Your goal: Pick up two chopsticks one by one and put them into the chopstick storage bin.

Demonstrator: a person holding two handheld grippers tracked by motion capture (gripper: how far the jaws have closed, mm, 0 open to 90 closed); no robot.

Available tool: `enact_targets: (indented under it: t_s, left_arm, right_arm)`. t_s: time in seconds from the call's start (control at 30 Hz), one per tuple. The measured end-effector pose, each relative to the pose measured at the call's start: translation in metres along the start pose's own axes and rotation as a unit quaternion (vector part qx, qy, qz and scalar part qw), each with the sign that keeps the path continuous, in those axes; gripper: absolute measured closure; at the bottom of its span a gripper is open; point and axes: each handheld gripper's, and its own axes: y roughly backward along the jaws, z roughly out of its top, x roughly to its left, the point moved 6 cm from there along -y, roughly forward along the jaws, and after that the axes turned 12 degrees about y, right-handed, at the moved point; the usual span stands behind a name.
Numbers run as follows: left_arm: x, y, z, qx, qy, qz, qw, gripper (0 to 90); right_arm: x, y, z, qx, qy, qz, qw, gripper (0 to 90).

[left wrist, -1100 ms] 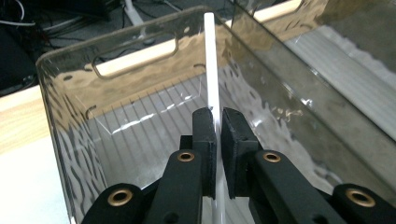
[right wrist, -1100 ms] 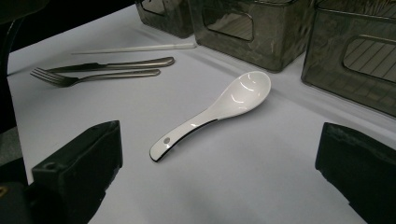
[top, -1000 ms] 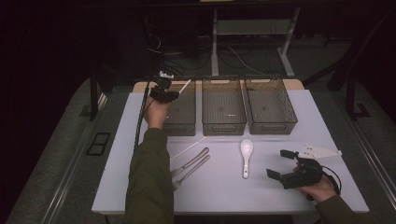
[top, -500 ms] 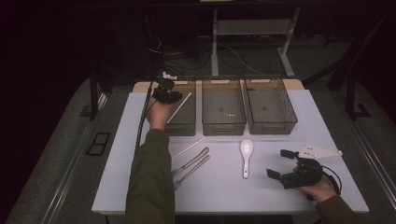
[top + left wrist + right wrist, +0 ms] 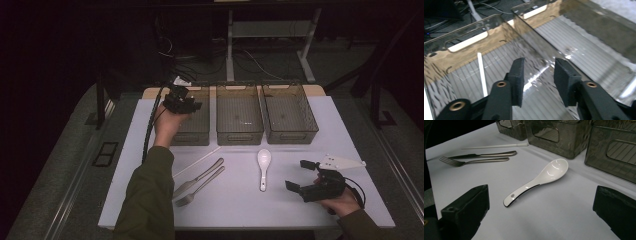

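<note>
White table (image 5: 240, 210) carries three smoky plastic bins (image 5: 239, 114) in a row, plus one knife (image 5: 199, 177), one fork (image 5: 199, 187), one white spoon (image 5: 263, 168) and one chopstick (image 5: 196, 162) lying loose. Inside the leftmost bin lies another white chopstick (image 5: 482, 73), left of the left gripper (image 5: 537, 75), whose jaws have just been opening with nothing between them. The right gripper (image 5: 301, 175) rests spread wide, the spoon ahead between its jaws.
</note>
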Motion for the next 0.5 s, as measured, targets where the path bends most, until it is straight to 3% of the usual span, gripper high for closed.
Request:
enact_targets:
  t_s: [0.27,0.5]
  left_arm:
    - [-0.016,0.023,-0.012,0.009,-0.016,-0.038,0.9991,47.4]
    - [-0.031,0.039,-0.023,-0.015,-0.022,-0.060,0.9978,40.2]
  right_arm:
    - [-0.001,0.000,0.000,-0.001,-0.005,0.001,1.0000,0.8]
    - [0.000,0.000,0.000,0.000,-0.004,0.001,1.0000,0.8]
